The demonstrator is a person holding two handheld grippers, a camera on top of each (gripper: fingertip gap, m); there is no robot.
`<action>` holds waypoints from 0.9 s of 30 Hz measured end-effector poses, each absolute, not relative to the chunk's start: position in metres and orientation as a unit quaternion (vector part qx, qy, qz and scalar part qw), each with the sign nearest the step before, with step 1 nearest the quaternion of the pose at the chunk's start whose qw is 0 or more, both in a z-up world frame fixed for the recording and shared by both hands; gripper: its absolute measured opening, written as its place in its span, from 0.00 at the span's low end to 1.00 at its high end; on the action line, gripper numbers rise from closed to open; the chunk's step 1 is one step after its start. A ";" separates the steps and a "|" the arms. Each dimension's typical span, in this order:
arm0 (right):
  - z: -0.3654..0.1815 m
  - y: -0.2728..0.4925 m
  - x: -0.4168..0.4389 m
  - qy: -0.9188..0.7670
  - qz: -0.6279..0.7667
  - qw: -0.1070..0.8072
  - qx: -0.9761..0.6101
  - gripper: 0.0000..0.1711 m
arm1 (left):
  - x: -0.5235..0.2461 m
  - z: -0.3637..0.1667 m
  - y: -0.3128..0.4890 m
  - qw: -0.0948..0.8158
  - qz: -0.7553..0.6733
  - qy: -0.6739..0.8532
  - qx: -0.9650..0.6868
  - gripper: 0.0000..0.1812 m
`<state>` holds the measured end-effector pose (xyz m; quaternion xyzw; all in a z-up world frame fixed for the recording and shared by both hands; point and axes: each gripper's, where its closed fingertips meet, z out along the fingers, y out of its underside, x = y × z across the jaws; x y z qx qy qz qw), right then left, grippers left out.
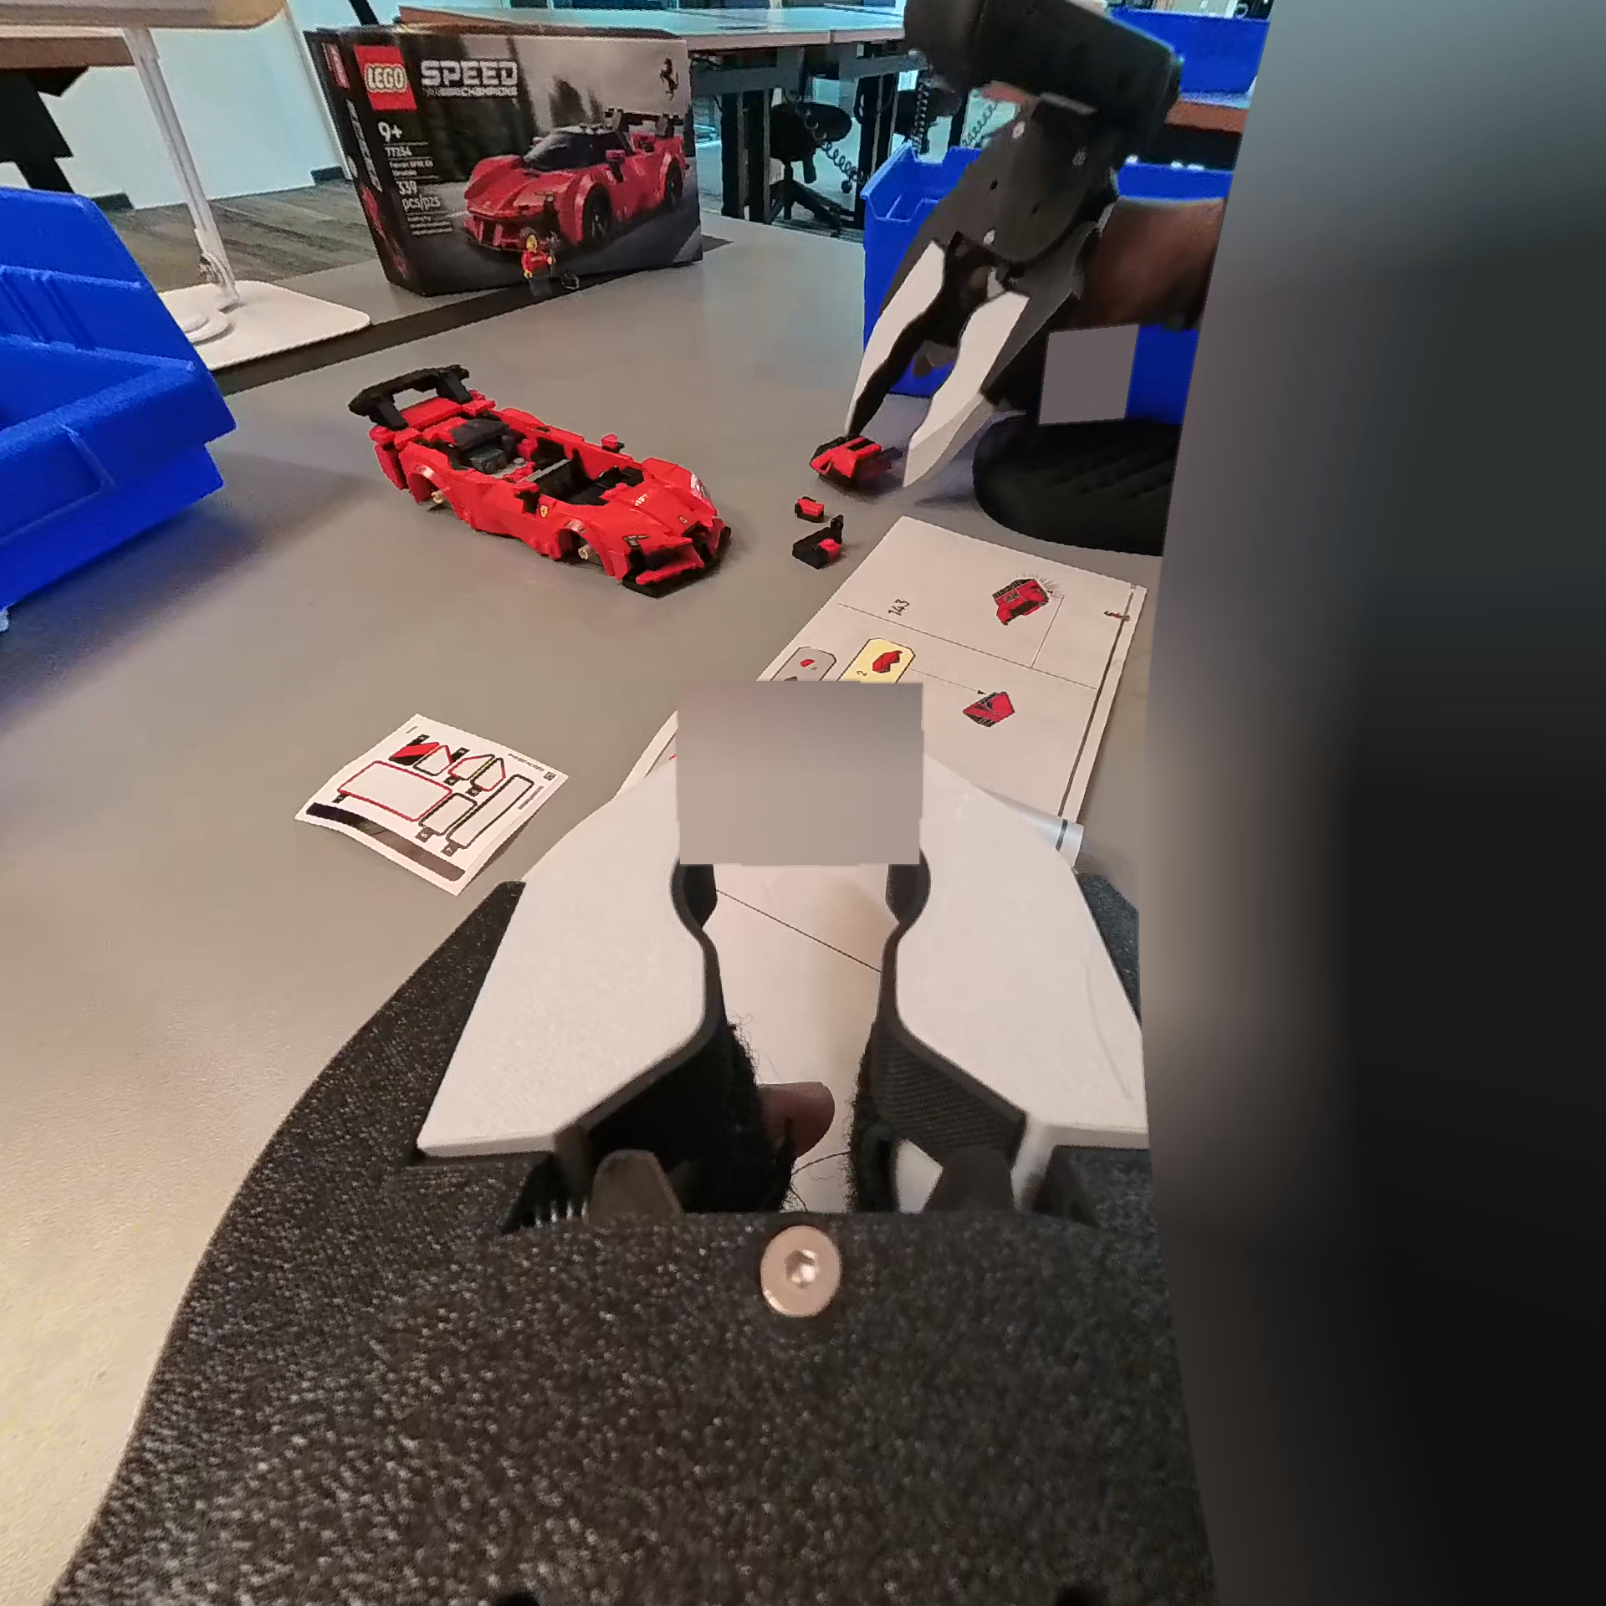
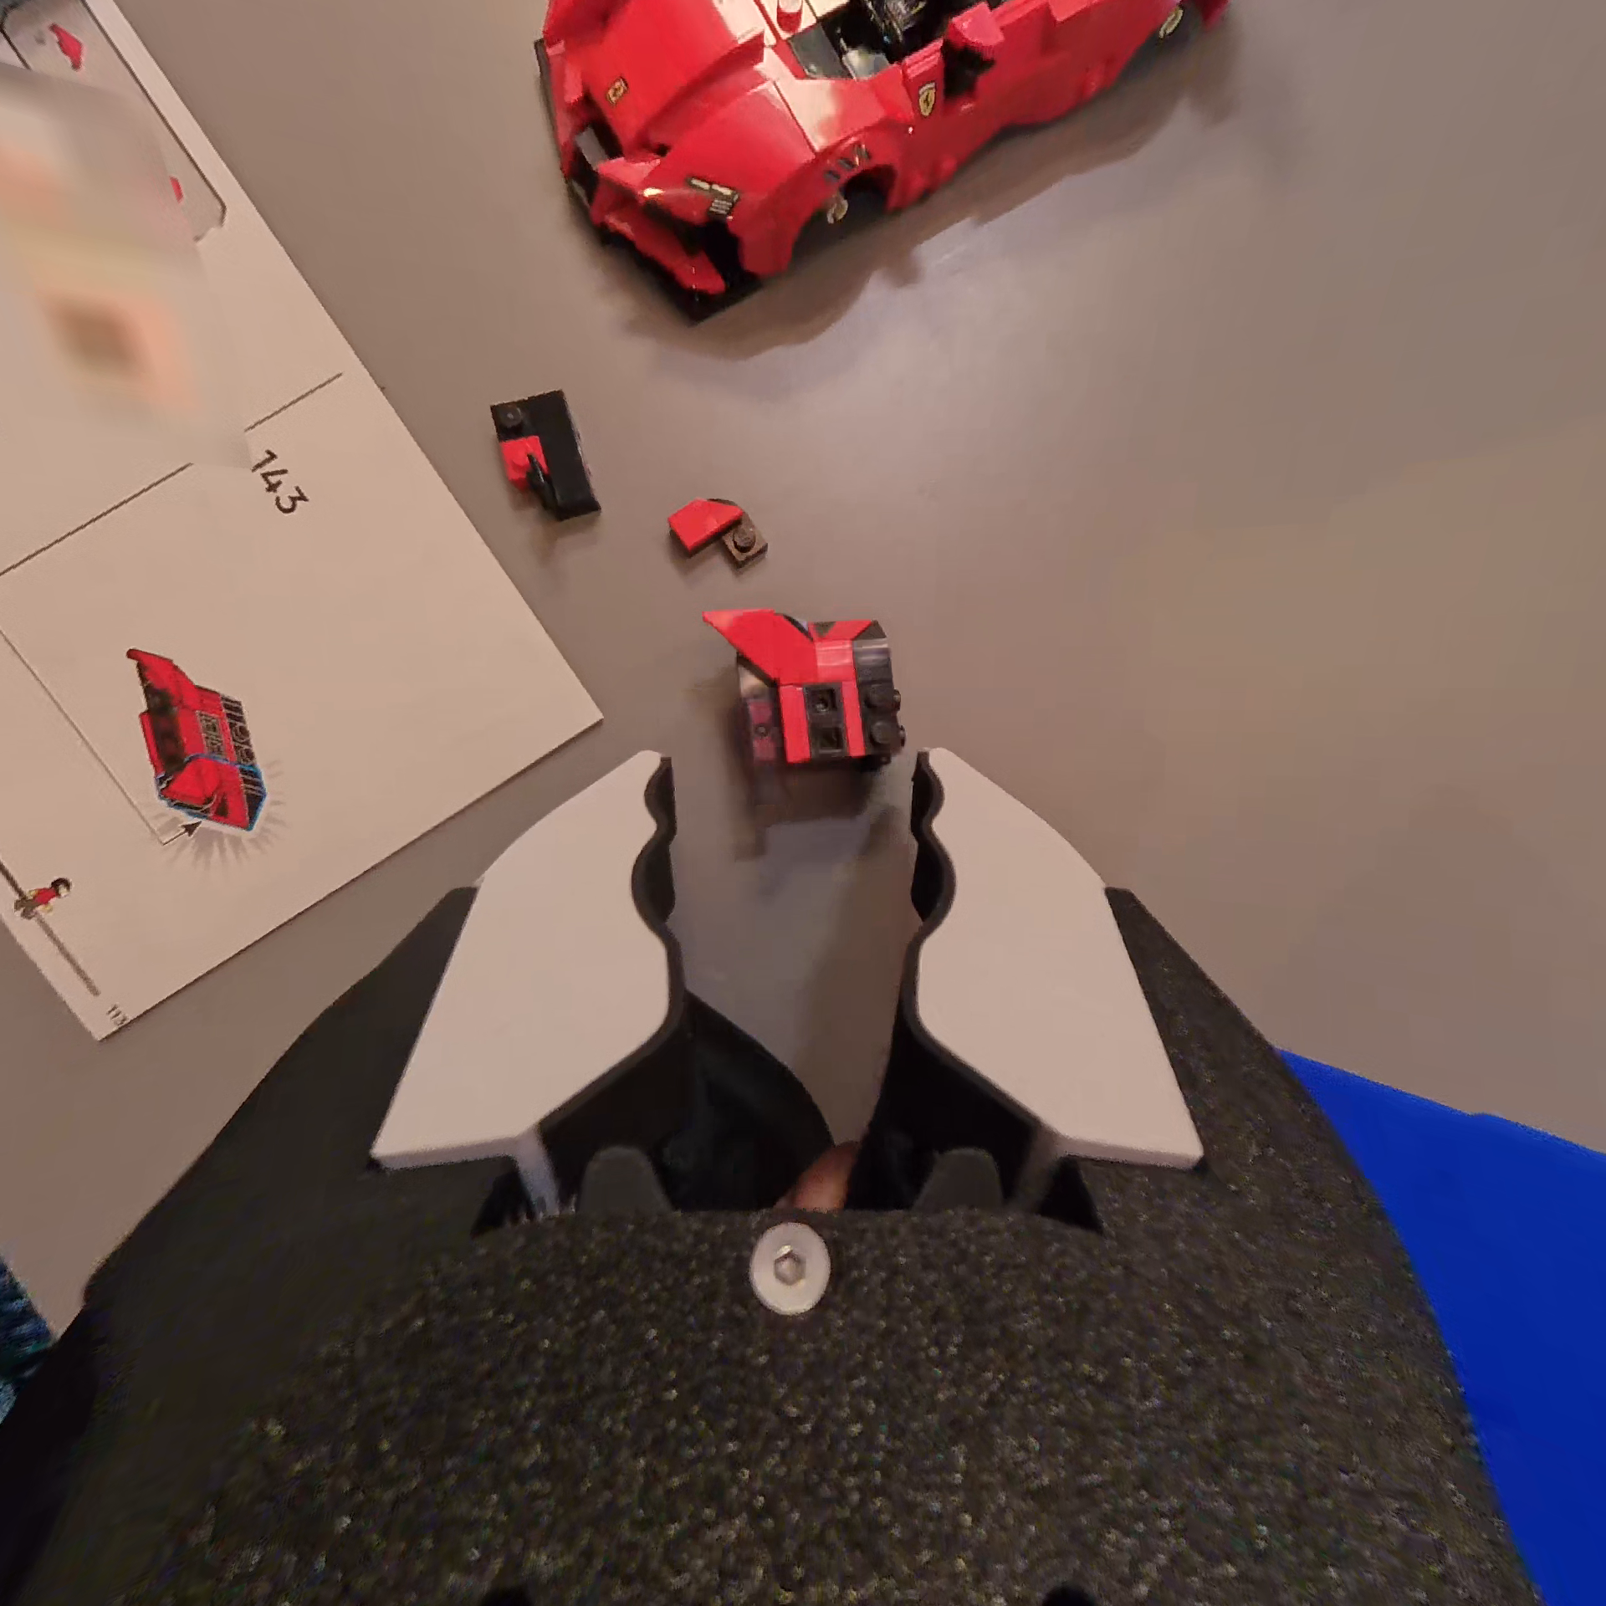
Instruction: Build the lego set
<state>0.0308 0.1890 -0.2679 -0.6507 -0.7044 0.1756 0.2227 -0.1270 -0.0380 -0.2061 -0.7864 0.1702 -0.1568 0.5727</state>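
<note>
Red and nearly built, the car (image 1: 547,487) lies on the grey table (image 1: 261,956) well left of the small roof sub-assembly (image 2: 812,691), which sits just ahead of the right gripper (image 2: 791,765), jaws spread and empty, while the left gripper (image 1: 799,904), also parted, rests farther off over the instruction sheet (image 1: 973,660), a placement only the left wrist view shows.

A grey table (image 1: 217,912) carries everything. At its left edge sits a blue bin (image 1: 96,382); more blue bins (image 1: 1164,287) stand at its far right. Beyond the table are white desk legs (image 1: 187,174), other desks (image 1: 782,35) and a black office chair (image 1: 799,148).
</note>
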 end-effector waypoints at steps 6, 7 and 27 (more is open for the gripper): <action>-0.260 0.193 0.027 -0.713 0.162 0.207 -0.650 0.29 | -0.127 -0.207 -0.038 0.572 -0.158 0.170 -0.787 0.20; -0.261 0.193 0.025 -0.716 0.163 0.196 -0.650 0.29 | -0.127 -0.207 -0.038 0.572 -0.158 0.170 -0.787 0.20; -0.211 0.175 0.031 -0.575 0.362 0.222 -0.700 0.16 | -0.113 -0.195 -0.041 0.586 -0.158 0.192 -0.771 0.20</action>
